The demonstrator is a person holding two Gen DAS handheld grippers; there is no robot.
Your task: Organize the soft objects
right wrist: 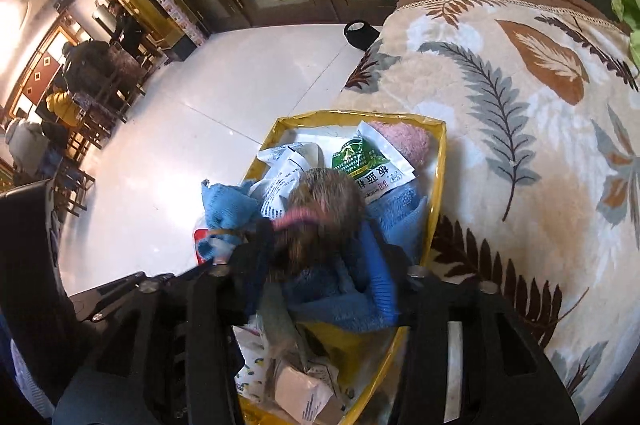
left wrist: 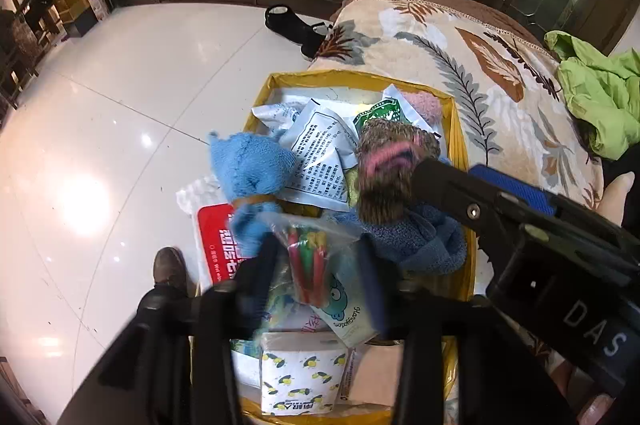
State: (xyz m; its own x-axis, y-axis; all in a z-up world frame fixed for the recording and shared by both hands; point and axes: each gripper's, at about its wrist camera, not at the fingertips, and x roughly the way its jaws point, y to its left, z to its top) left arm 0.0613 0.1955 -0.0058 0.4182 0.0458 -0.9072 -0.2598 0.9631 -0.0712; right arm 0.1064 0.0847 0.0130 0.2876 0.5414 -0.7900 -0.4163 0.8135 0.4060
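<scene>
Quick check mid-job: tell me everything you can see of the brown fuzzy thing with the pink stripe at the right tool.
The brown fuzzy item is a soft, shaggy bundle, mottled brown and grey, with a pink band and a dark streak across it. It is motion-blurred, so its exact shape is unclear. The right tool is closed around its lower part, holding it above the yellow box. Below it lie the dark blue towel and white printed packets; whether it touches them cannot be told.

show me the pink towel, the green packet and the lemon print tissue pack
pink towel [right wrist: 404,141], right wrist view, on its fluffy top
green packet [right wrist: 358,159], right wrist view, on its printed green face
lemon print tissue pack [left wrist: 300,377], left wrist view, on its front side
</scene>
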